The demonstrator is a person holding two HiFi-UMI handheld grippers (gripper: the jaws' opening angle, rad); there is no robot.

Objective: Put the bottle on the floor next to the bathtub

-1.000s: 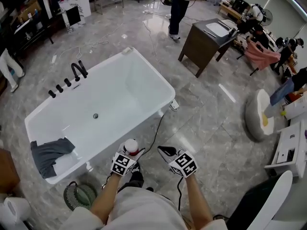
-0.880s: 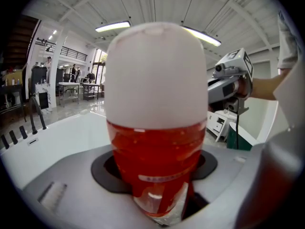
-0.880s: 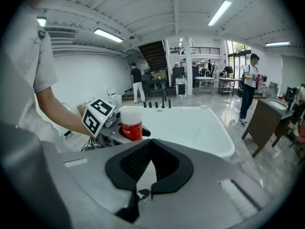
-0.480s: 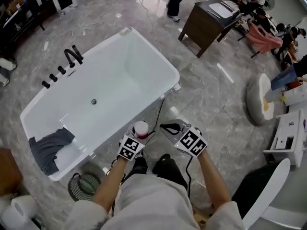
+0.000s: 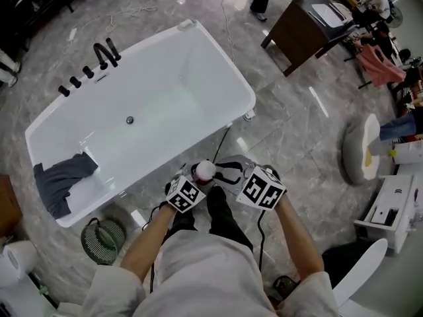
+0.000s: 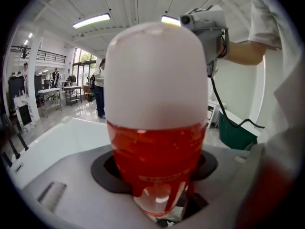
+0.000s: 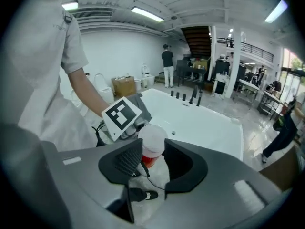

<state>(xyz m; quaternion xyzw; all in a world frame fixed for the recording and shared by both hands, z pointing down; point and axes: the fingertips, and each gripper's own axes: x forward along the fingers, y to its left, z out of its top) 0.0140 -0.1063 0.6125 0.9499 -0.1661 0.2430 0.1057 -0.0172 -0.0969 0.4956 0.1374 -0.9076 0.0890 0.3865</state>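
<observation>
The bottle has a white cap over a clear body filled with red liquid. The left tool grips it low on the body and carries it upright. It hangs above the floor, just off the near long side of the bathtub and in front of the person's legs.

The white bathtub holds a crumpled grey cloth at its left end in the head view. A dark drain sits mid-basin, and black taps stand on the far rim.

The right tool is right beside the bottle with its jaws part-way apart. In the right gripper view the bottle's cap shows in the gap just past the tips, and no pad presses on it.

A second ago the right tool's jaws were together and it was held apart from the bottle. Since then it has drawn in close and its jaws have just been opening. The left tool's hold on the bottle is unchanged
</observation>
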